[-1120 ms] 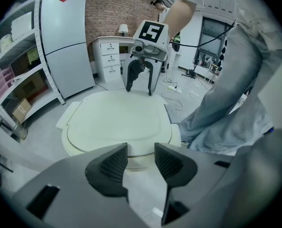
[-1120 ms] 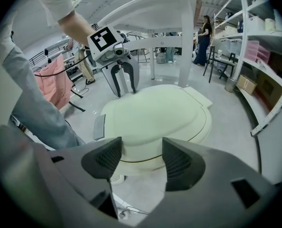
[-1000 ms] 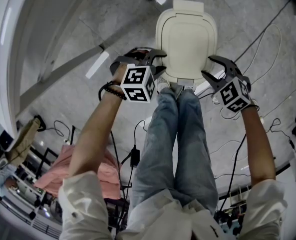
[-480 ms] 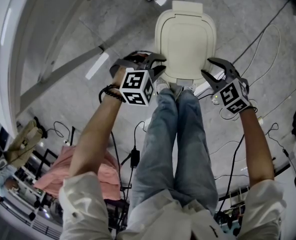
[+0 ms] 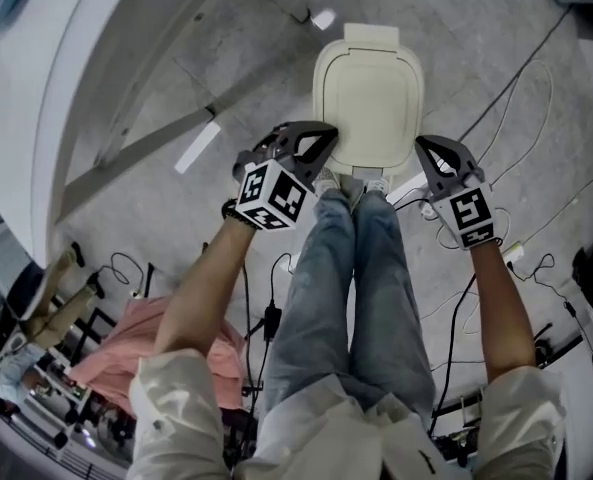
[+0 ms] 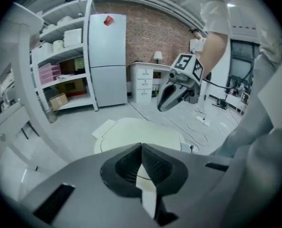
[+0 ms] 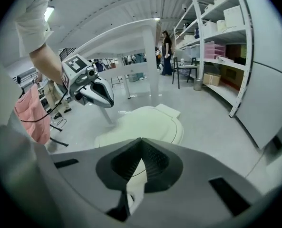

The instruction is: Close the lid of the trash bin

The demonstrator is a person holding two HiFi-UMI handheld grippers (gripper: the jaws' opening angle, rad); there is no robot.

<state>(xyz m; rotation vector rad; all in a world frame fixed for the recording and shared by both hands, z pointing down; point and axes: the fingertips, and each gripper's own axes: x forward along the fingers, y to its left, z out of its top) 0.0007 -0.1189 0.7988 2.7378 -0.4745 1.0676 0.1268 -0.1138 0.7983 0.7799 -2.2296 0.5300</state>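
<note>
The cream trash bin (image 5: 368, 93) stands on the floor just beyond the person's shoes, its lid (image 6: 131, 132) lying flat and closed; the same lid (image 7: 148, 122) shows below the right jaws. My left gripper (image 5: 326, 133) hovers off the bin's near left corner, clear of it. My right gripper (image 5: 423, 144) hovers off the near right corner. Both pairs of jaws have just been closing and now meet tip to tip with nothing between them, as seen at the left gripper (image 6: 141, 146) and the right gripper (image 7: 141, 140).
Cables (image 5: 536, 88) and a power strip (image 5: 416, 180) lie on the floor right of the bin. A white table's legs (image 5: 146, 138) slant at the left. The person's legs (image 5: 356, 268) stand right behind the bin. A fridge (image 6: 106, 61) and shelves (image 6: 60, 56) stand further off.
Both grippers went from open to shut and lifted up off the sides of the lid. The lid lies flat as before.
</note>
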